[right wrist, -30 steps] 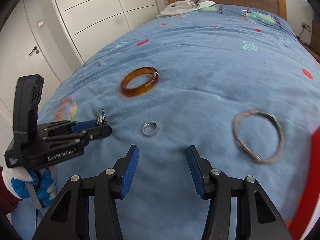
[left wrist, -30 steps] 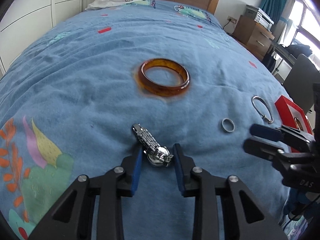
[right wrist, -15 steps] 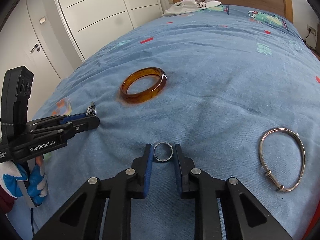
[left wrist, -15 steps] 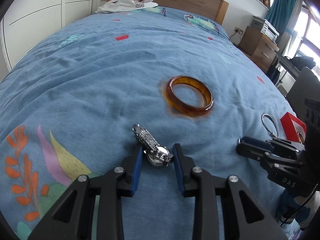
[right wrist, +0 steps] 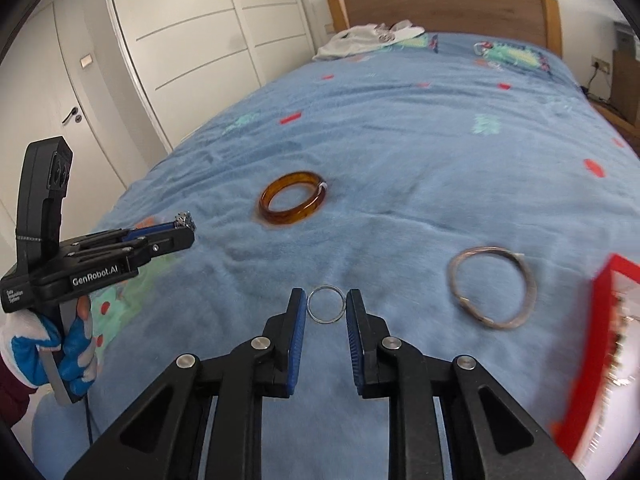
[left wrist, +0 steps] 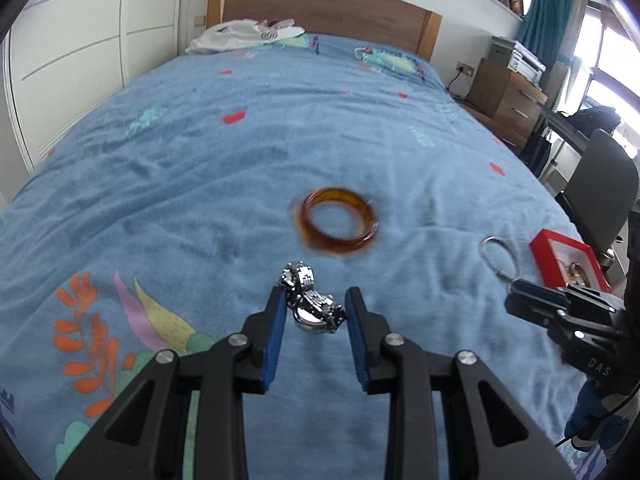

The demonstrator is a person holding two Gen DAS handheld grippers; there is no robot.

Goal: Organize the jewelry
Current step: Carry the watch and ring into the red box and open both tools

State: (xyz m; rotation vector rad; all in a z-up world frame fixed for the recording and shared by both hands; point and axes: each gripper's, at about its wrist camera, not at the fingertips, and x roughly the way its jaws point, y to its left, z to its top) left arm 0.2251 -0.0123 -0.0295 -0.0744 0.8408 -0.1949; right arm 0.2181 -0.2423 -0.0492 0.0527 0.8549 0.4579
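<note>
My left gripper (left wrist: 315,310) is shut on a silver metal watch (left wrist: 312,306) and holds it above the blue bedspread (left wrist: 200,168); the band sticks up past the fingertips. My right gripper (right wrist: 326,306) is shut on a small silver ring (right wrist: 326,304), also lifted. An amber bangle (left wrist: 340,222) lies on the bed ahead, also in the right wrist view (right wrist: 292,203). A thin silver bracelet (right wrist: 491,287) lies to the right, beside a red jewelry box (right wrist: 600,360). The left gripper shows at the left of the right wrist view (right wrist: 182,236).
White clothes (left wrist: 244,34) lie by the wooden headboard (left wrist: 320,8). White wardrobe doors (right wrist: 180,40) stand left of the bed. A wooden nightstand (left wrist: 504,96) and a dark chair (left wrist: 600,192) stand to the right.
Both grippers have risen from the bed with their loads. The right gripper closed on the ring a second ago and lifted it; the left raised the watch.
</note>
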